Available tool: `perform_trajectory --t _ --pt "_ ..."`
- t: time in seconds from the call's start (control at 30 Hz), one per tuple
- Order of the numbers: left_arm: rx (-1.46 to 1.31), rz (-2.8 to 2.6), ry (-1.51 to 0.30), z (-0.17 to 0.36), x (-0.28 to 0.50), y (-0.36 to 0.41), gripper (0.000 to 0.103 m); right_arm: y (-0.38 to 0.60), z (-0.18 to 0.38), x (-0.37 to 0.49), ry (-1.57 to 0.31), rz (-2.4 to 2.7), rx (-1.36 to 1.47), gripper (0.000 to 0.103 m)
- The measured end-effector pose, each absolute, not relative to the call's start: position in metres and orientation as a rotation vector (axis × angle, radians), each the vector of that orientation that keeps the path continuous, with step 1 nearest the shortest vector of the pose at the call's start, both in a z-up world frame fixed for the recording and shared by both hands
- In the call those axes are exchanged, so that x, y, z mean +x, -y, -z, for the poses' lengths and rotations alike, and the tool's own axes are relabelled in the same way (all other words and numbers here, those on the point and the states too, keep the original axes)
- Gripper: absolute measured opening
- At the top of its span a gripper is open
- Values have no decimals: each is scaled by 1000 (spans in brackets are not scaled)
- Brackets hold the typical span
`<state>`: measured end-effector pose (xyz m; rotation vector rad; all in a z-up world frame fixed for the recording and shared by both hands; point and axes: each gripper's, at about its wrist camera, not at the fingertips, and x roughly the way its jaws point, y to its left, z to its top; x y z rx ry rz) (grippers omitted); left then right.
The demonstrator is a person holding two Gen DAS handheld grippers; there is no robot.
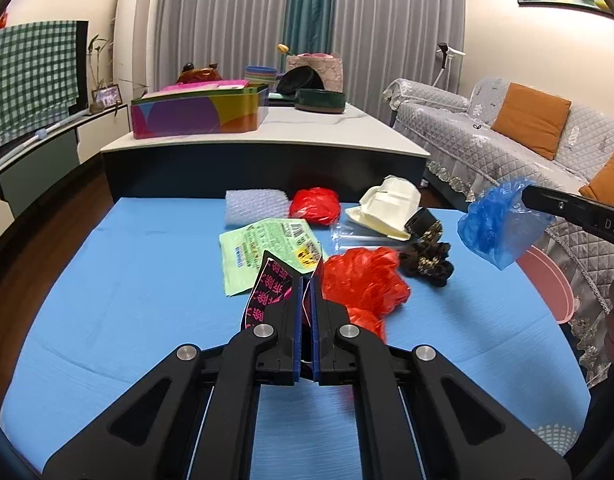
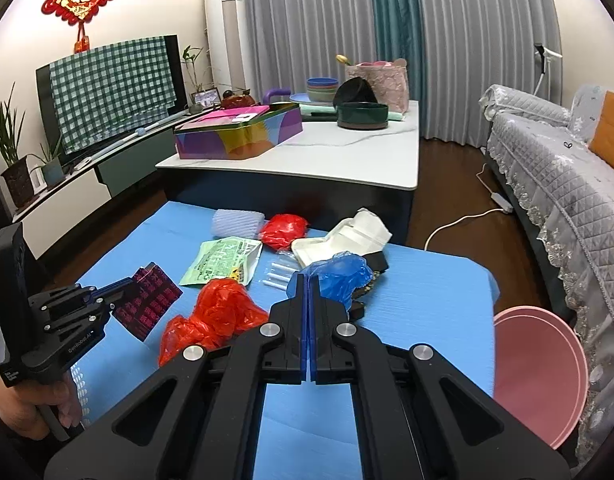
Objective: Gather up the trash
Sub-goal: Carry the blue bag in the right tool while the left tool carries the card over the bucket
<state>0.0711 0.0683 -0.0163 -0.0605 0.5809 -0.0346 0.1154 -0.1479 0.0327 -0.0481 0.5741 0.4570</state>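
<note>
Worktop: we see a low surface under a blue cover (image 1: 127, 280), scattered with trash; we place everything else against the green printed packet (image 1: 267, 252) lying near its middle.
Left gripper (image 1: 307, 280): we see its fingers pressed together on a black wrapper with pink lettering (image 1: 271, 292), held clear of the cover, just in front of the green packet. From the right camera, this gripper (image 2: 125, 292) comes in from the left edge with a hand (image 2: 31, 412) around its handle.
Right gripper (image 2: 307, 280): its fingers are clamped on a crumpled blue plastic bag (image 2: 341, 276). From the left camera, the bag (image 1: 499, 224) hangs in the air well to the right of the green packet, out past the cover's edge.
Red bags: one large crumpled red plastic bag (image 1: 363, 284) lies just right of the green packet; a smaller red bag (image 1: 315, 206) sits just behind it.
Other trash: a bubble-wrap piece (image 1: 255, 206) lies behind the green packet; a white foam box (image 1: 391, 208), clear plastic packaging (image 1: 359, 236) and a dark patterned scrunchie (image 1: 427, 256) lie to its right.
Pink bin (image 2: 539, 376): we find a round pink container on the floor, far right of the green packet, beside the worktop's edge.
Background: a white-topped table (image 1: 347, 136) stands behind the worktop; a grey-covered sofa (image 1: 527, 148) is to the right.
</note>
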Motion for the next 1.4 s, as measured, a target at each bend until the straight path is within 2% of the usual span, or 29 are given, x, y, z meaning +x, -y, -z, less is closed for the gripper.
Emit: perform_trajectory --t 1.4 --pt "-1 286 -550 -20 114 71 3 293 -52 97 -499 -210 45 1"
